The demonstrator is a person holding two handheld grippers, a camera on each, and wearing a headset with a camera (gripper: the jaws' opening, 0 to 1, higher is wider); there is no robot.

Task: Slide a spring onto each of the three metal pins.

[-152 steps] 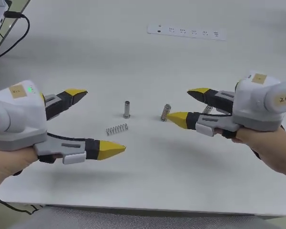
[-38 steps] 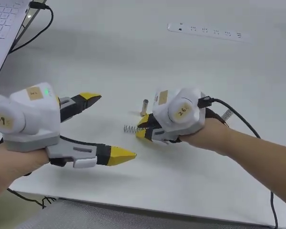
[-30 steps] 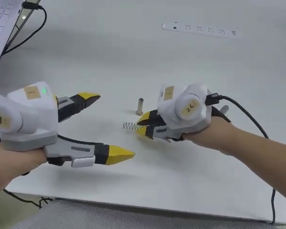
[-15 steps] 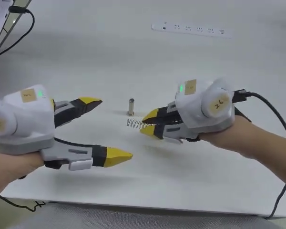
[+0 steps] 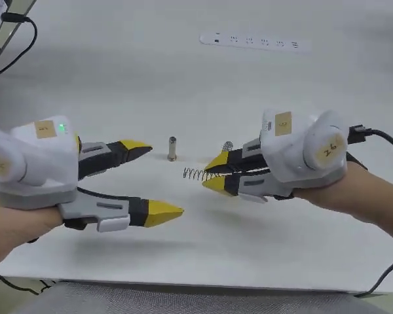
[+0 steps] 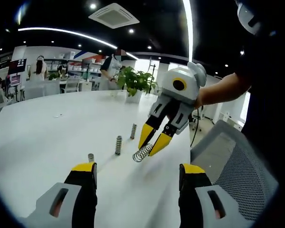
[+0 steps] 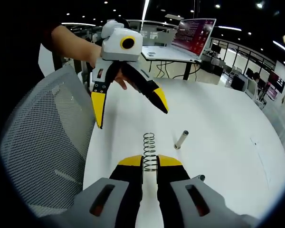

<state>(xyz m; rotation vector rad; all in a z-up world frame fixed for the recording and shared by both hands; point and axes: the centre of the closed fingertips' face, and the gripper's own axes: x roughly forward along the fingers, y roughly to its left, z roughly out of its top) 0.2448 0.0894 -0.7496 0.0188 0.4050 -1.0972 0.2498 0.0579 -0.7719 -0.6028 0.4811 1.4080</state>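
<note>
**Right gripper clamped on a spring beside the bare pin**

In the head view, the right gripper (image 5: 215, 173), right of centre, is closed on one end of a spring (image 5: 195, 174) that sticks out leftward. The bare pin (image 5: 172, 149) stands upright on the tabletop (image 5: 183, 85) up and left of the spring, apart from it. A sprung pin (image 5: 228, 147) stands just behind the gripper's tips. The left gripper (image 5: 158, 180), lower left, is spread wide and holds nothing

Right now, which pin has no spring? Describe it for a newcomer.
On the white workbench, this side of the power strip, between the left gripper and the right gripper, stands a short upright metal pin. It is smooth and bare; the neighbouring pin to its right wears a coiled spring.
</note>
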